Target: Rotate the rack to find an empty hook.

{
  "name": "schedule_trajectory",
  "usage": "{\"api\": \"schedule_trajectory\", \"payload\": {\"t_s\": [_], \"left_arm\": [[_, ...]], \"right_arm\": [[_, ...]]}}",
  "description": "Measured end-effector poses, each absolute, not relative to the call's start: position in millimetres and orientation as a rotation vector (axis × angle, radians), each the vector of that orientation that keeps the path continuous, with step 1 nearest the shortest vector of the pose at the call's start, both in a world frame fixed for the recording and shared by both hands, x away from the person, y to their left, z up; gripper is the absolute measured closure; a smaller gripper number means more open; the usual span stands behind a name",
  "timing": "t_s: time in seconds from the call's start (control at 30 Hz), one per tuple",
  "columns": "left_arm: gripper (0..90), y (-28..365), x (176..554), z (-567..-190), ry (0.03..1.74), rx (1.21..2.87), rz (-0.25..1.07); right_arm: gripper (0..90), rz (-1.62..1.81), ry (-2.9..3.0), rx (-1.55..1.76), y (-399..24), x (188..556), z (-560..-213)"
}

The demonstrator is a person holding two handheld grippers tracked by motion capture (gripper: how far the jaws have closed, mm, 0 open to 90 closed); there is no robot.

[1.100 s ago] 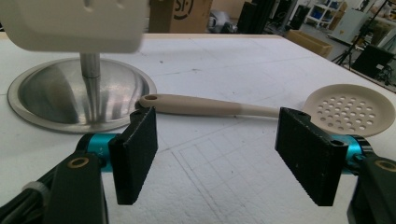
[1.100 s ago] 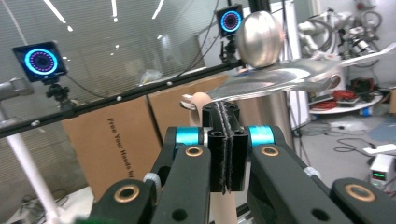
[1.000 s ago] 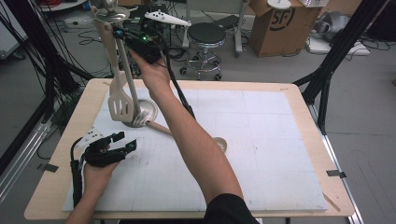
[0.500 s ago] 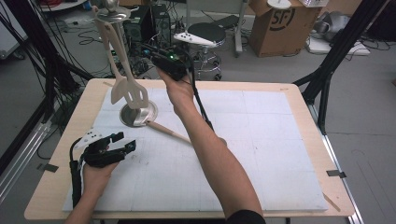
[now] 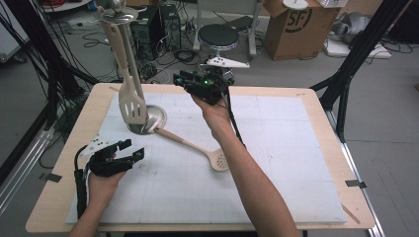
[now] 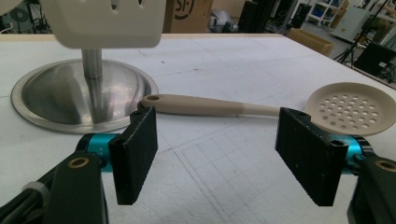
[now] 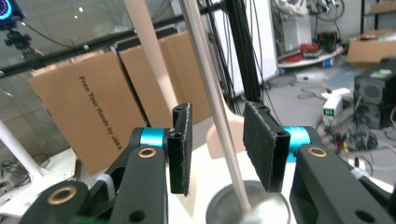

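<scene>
Beige skimmer (image 5: 197,148) mid-mat, right gripper (image 5: 184,81) near far edge

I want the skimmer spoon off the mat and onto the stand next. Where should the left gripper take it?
Probably mid-handle on the skimmer spoon, coming straight down from above. It lies flat, its handle a slim, bare run between the stand's base and the perforated bowl, which looks too wide and flat. The open left gripper should span the handle crosswise.

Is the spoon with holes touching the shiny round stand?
Touching. In the left gripper view, the spoon's handle end rests against the stand's domed base rim.
</scene>
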State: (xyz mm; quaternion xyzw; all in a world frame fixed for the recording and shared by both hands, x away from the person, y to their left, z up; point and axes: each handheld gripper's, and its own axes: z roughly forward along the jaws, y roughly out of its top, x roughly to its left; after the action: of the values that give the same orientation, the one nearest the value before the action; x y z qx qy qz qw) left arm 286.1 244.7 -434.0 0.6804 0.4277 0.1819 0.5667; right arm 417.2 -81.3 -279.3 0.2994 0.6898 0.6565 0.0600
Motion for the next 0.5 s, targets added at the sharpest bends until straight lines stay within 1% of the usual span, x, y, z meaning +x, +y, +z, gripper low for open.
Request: {"api": "schedule_trajectory", "payload": {"t_s": [0.13, 0.23, 0.5], "left_arm": [[30.3, 244.2, 287.3, -433.9, 1.004, 1.603, 0.426], [30.3, 242.9, 288.3, -434.3, 1.002, 1.607, 0.425], [30.2, 240.6, 290.7, -434.7, 0.998, 1.611, 0.420]], "right_arm": [[60.0, 1.894, 2.165, 0.956, -89.2, 416.9, -298.1], [60.2, 1.819, 2.185, 0.971, -93.6, 417.0, -309.3], [59.0, 1.781, 2.235, 1.020, -104.1, 416.4, -330.8]]}}
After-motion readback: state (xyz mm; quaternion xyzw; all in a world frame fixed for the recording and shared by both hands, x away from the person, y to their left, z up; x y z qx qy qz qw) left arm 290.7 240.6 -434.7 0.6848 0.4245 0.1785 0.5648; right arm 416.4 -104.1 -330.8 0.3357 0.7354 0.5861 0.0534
